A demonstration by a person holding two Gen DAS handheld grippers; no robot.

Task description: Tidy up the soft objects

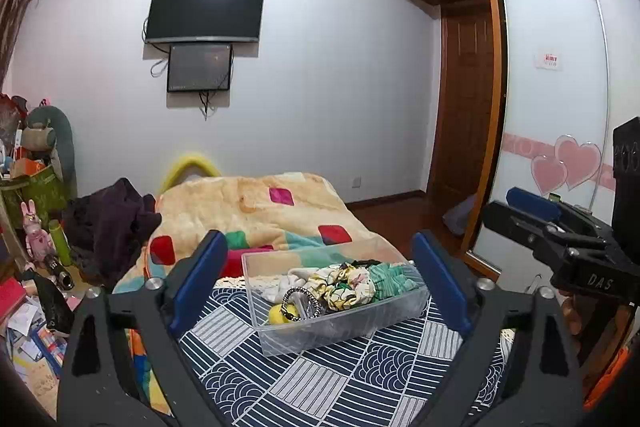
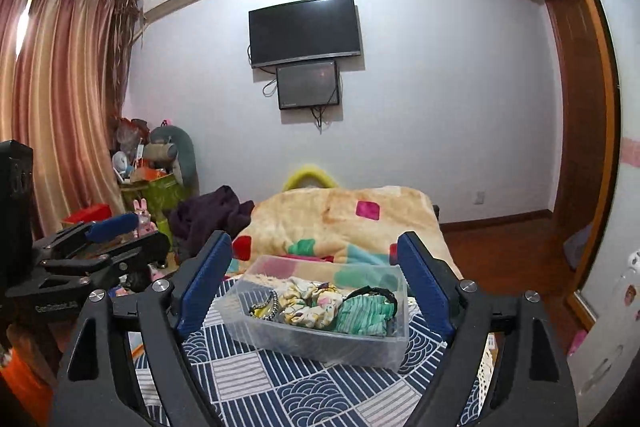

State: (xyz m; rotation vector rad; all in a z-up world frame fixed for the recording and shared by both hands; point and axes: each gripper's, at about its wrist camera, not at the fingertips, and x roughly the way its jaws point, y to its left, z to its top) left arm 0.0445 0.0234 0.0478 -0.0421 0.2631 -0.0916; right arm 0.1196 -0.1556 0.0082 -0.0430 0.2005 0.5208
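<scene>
Item: clear plastic bin, standing on a navy-and-white patterned cloth at the near end of the bed, straight ahead of and a little below both grippers, framed between each pair of fingers in the two wrist views. Contents, all soft goods lying inside the walls: a floral scrunchie at centre, a green striped scrunchie to its right, a white fabric piece to its left, a black-and-white braided band and a yellow round item at the corner nearest the left gripper, and a dark band lying across the green one. Left gripper: jaws spread wide, holding nothing, clear of the bin. Right gripper: likewise spread and empty, hanging short of the bin's near wall; each gripper shows at the edge of the other's view, both well apart. Beyond the bin, farther from both grippers: a patchwork blanket. No loose soft item shows on the cloth around the bin. Assessment: gathering looks largely done; what may remain is tidying the heap inside, or nothing at all, though the bin's far side is only partly visible.
</scene>
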